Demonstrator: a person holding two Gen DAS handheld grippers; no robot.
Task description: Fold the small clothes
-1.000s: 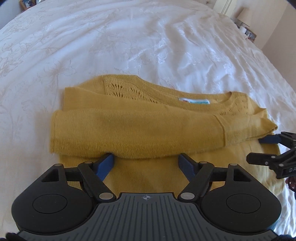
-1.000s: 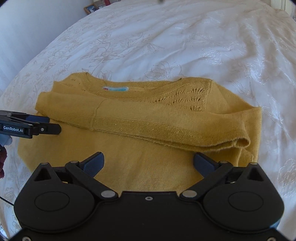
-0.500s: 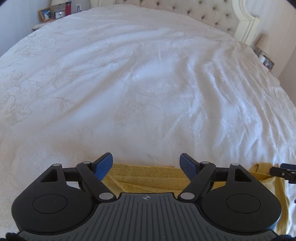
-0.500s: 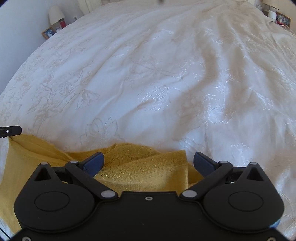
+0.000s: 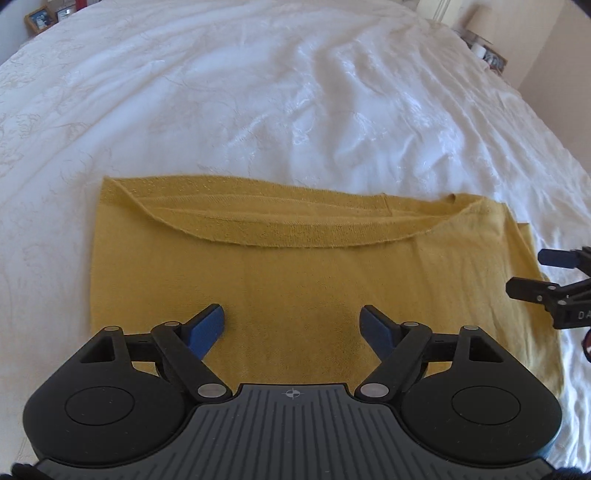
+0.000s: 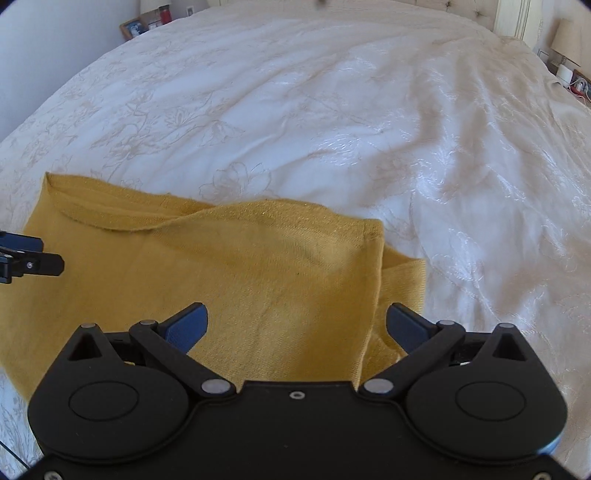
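Observation:
A mustard-yellow knit sweater point(image 5: 295, 273) lies folded into a flat rectangle on the white bed, its hem band along the far edge. It also shows in the right wrist view point(image 6: 229, 266). My left gripper point(image 5: 293, 328) is open and empty, hovering over the near part of the sweater. My right gripper point(image 6: 295, 325) is open and empty over the sweater's right side, where a lower layer sticks out. Each gripper shows at the edge of the other's view: the right one point(image 5: 554, 280), the left one point(image 6: 26, 254).
The white embroidered bedspread point(image 5: 295, 92) stretches far beyond the sweater. Bedside tables with a lamp point(image 6: 565, 37) and picture frames point(image 6: 133, 27) stand at the bed's far corners.
The sweater's lower half has been folded up over the sleeves and neckline, which are now hidden. Both grippers swung forward, then drew back, and now hover open over the folded sweater.

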